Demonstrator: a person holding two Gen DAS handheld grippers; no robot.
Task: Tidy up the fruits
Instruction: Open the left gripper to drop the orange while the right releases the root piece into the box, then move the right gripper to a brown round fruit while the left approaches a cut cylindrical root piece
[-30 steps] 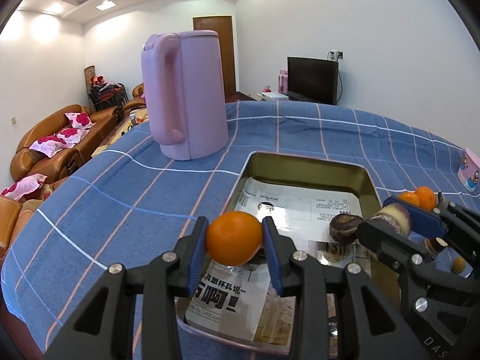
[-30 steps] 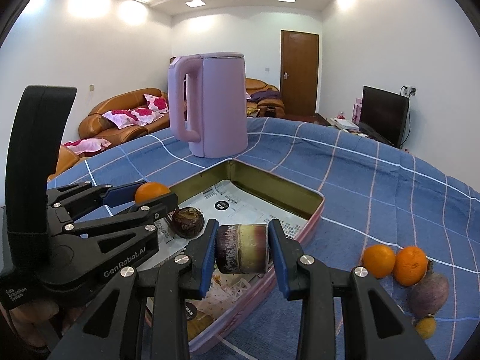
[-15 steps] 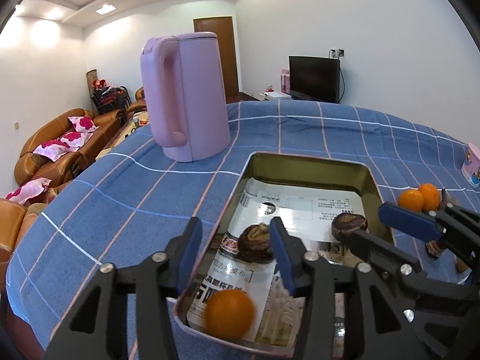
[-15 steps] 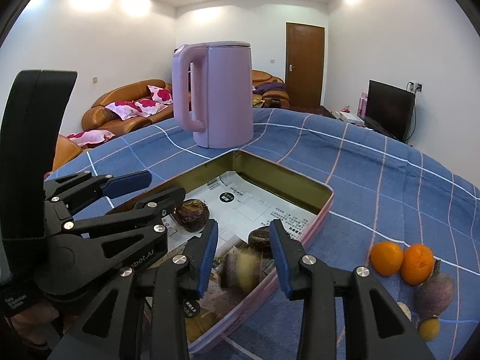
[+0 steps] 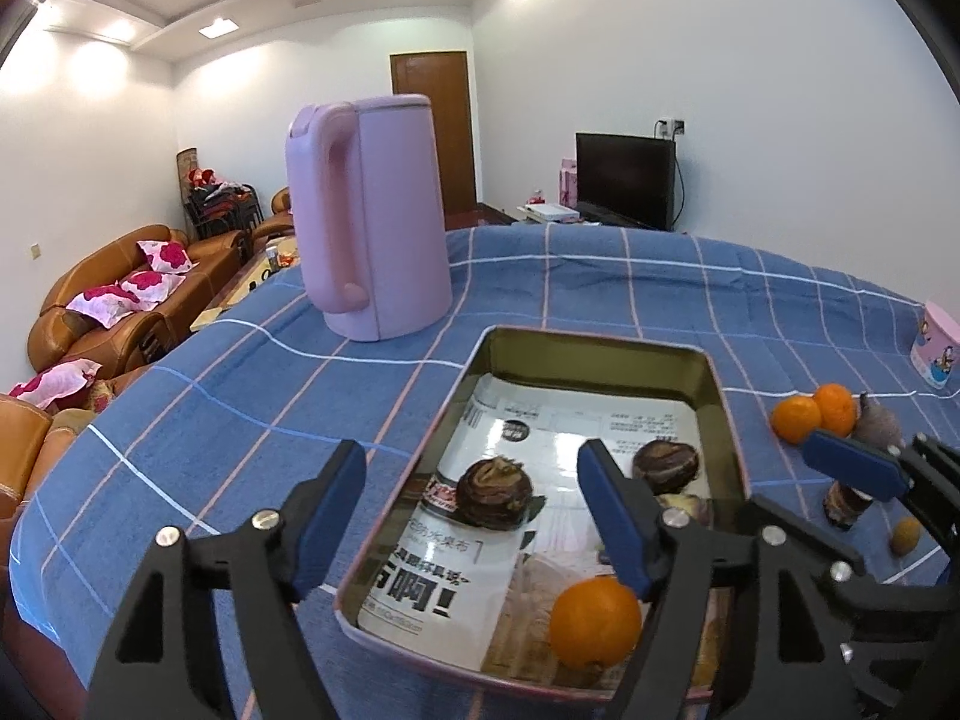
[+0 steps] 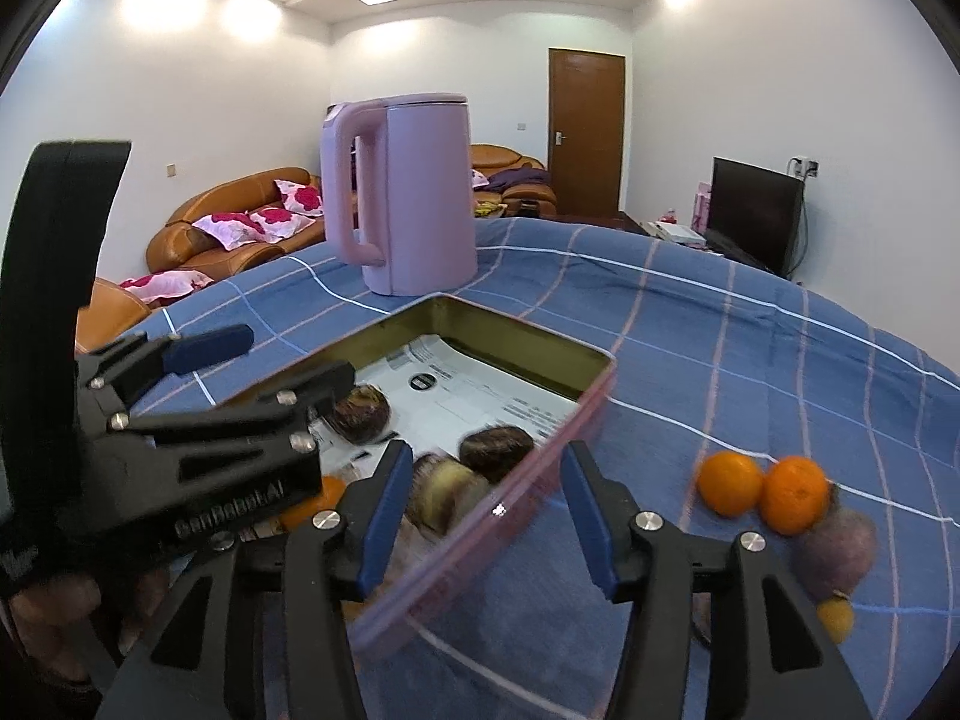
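Note:
A pink-rimmed metal tray [image 5: 717, 384] lined with newspaper lies on the blue checked cloth. An orange [image 5: 594, 612] rests at its near end, with two dark brown fruits [image 5: 493, 492] [image 5: 666, 465] further in. My left gripper [image 5: 474, 516] hovers over the tray; its jaws are opening and no pad touches anything. My right gripper [image 6: 489, 516] hangs over the tray's right rim [image 6: 540, 456], jaws opening too, pads bare. A purple-and-cream fruit [image 6: 444, 492] lies blurred in the tray below its left finger.
A lilac kettle [image 5: 372, 222] stands behind the tray. Right of the tray lie two oranges [image 6: 729, 483] [image 6: 792, 495], a purple fruit [image 6: 840, 540] and a small yellow fruit [image 6: 835, 618]. A pink box [image 5: 936, 348] sits at the far right edge.
Both grippers let go. The orange dropped from the left jaws into the tray's near end, and the purple-and-cream fruit dropped from the right jaws. Both jaws widened; the right gripper shifted right.

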